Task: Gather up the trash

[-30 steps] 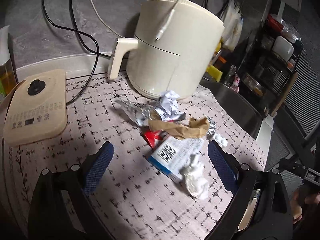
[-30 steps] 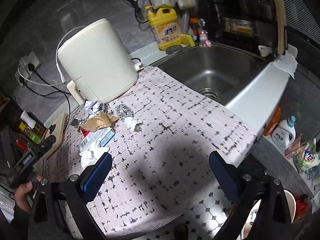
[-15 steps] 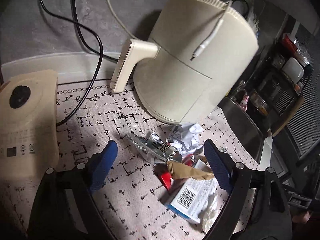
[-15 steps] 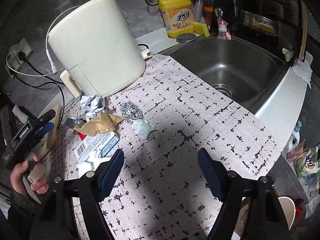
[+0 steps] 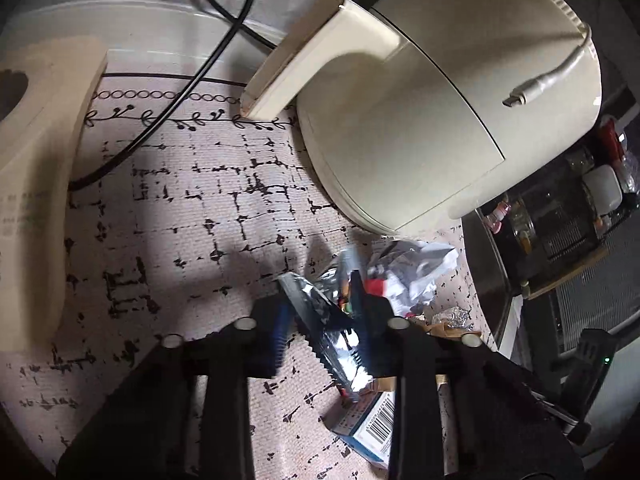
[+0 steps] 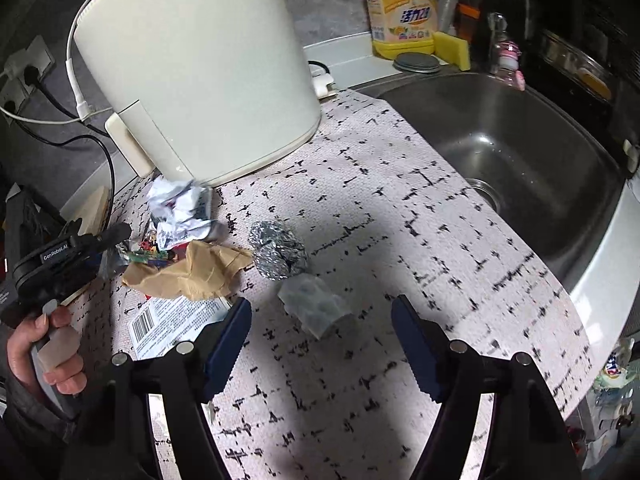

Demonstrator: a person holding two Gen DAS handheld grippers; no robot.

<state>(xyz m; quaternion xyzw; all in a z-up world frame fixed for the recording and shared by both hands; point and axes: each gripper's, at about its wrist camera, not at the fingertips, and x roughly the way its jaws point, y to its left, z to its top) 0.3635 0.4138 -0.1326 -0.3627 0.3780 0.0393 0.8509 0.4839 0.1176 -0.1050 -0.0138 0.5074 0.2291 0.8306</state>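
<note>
Left wrist view looks down on a pink mat (image 5: pixel 168 208) with black broken lines, and the left gripper (image 5: pixel 320 320) is low over it. Its jaws are closing, and a silver foil wrapper (image 5: pixel 324 320) stands between the two blue pads; the pads seem already to press on its sides. Just behind the wrapper lies crumpled white paper (image 5: pixel 412 268), and under the right finger a blue and white box with a barcode (image 5: pixel 374 430) shows on the mat. A cream air fryer (image 5: pixel 440 112) stands close behind the trash, its handle pointing toward the camera, and a black cable (image 5: pixel 168 108) crosses the mat on the left.

From the right wrist view the right gripper (image 6: pixel 320 340) hangs over the same mat, its jaws fairly wide and closing slowly, with a small pale crumpled lump (image 6: pixel 316 304) lying between the fingertips but not touched by them. A ball of foil (image 6: pixel 280 252) rests just behind this lump. More to the left is a brown paper piece (image 6: pixel 188 268) lying partly on the barcode box, then the white paper near the air fryer. A hand (image 6: pixel 44 352) at the left edge holds the black handle of the other gripper. A steel sink (image 6: pixel 512 152) is to the right of the mat, and a yellow detergent bottle (image 6: pixel 402 8) stands behind it
</note>
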